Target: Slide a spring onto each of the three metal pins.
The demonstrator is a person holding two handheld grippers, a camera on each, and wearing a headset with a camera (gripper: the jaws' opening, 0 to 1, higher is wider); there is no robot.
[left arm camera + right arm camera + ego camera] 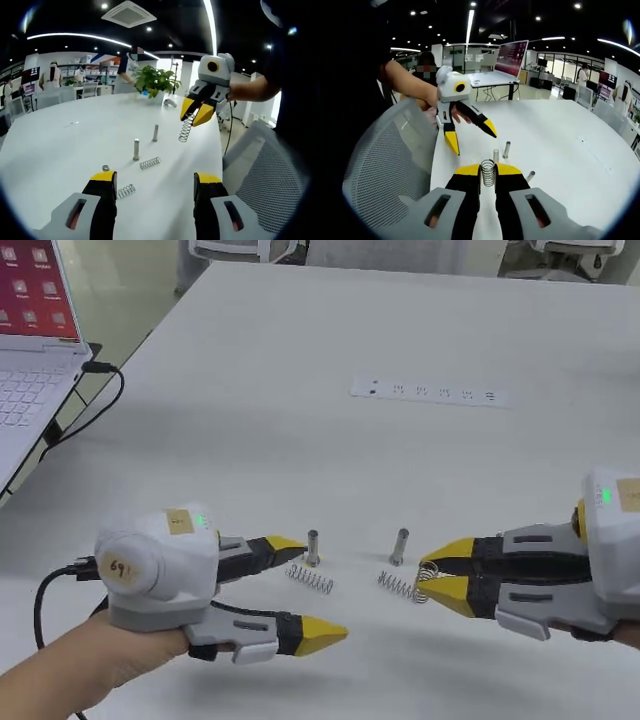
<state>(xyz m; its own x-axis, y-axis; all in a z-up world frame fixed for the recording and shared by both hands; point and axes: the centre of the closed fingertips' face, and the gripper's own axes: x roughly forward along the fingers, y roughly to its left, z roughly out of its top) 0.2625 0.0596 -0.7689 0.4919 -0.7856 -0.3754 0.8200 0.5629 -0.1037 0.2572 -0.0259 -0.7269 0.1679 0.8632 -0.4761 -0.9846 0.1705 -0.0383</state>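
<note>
Barely begun, to judge from the bench: no spring seated on any pin, so far as can be made out

In the left gripper view, three metal pins on the white table (60, 150). Near pin (136, 149) and far pin (155, 132) upright and bare. Third pin (105, 168) low beside the left jaw, little more than its top to be seen, bare too by the look of it

Right gripper (422, 576) pinched narrow on one end of the held spring (400, 586), the coil trailing out from the yellow tips toward the right-hand pin of the head view, near it but not over it. Cannot tell whether the free end touches the table

Left gripper (325, 588) spread wide, gripping nothing, low over the table. Loose spring (310, 578) lying flat ahead of it, between the two jaws as seen from the head view and just beside a pin. Second loose spring (126, 190) lying flat close against the left jaw in the left gripper view

All three fittings left to do, then. Likely first in line: the held spring, needing its open end brought over a pin top and lowered. After that, two more pick-ups from the table and two more pins
</note>
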